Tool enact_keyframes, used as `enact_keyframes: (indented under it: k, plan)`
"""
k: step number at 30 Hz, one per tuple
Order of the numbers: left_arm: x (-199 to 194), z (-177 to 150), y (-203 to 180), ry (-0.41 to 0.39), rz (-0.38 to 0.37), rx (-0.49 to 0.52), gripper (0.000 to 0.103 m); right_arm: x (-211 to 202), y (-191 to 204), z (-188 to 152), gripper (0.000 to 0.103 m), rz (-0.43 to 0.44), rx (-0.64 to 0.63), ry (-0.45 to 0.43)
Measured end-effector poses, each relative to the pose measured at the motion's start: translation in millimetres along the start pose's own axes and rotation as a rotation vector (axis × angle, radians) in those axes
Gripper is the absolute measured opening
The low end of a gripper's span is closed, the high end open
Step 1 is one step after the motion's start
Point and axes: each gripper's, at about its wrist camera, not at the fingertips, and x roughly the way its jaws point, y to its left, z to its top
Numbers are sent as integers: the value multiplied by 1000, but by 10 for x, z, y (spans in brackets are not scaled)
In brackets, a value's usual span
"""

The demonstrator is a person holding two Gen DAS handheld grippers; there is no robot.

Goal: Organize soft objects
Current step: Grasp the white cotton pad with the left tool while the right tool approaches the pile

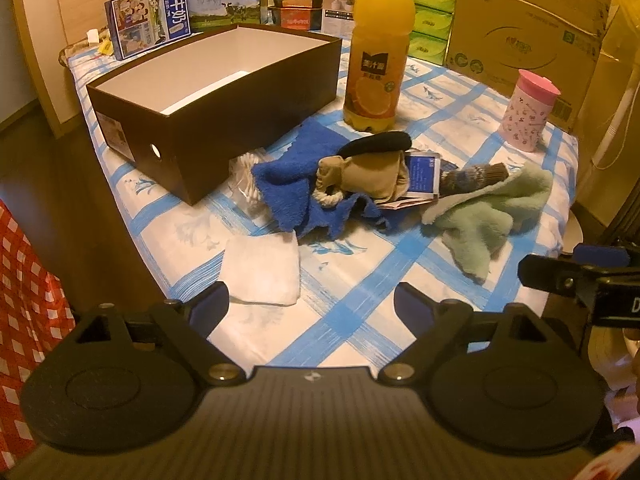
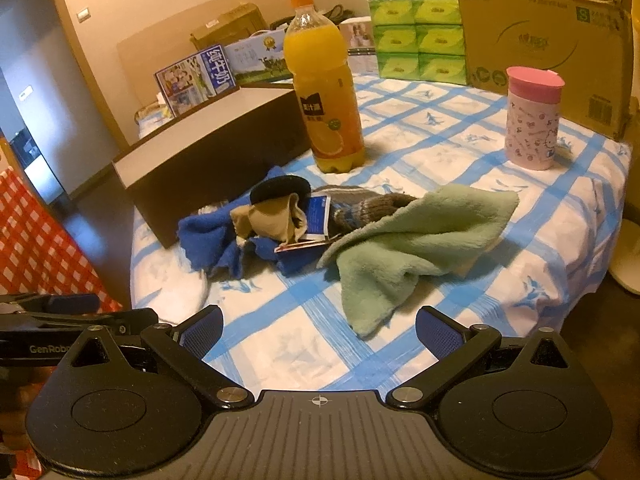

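Both your left claw (image 1: 311, 304) and right claw (image 2: 319, 326) are wide open, holding nothing; green cloth (image 2: 416, 240) lies just ahead of the right one, box (image 1: 212, 100) far front-left.

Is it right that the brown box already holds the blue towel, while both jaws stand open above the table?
Not quite: the brown box holds nothing that shows in the left wrist view. The blue towel lies on the table beside the box, in the pile of soft things. Both the left gripper and right gripper do stand open.
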Motion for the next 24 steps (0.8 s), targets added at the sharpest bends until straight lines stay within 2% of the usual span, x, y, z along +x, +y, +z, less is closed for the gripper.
enact_keyframes:
  k: [9, 11, 14, 24]
  plan:
    - [199, 3, 123, -15, 6, 10, 83, 171, -8, 14, 102, 13, -14, -17]
    - [259, 7, 144, -14, 4, 15, 82, 216, 15, 23, 95, 24, -21, -23]
    - [345, 18, 179, -13, 6, 18, 81, 315, 50, 48, 91, 45, -31, -24]
    - [784, 33, 338, 36, 24, -6, 81, 639, 68, 85, 89, 48, -33, 18]
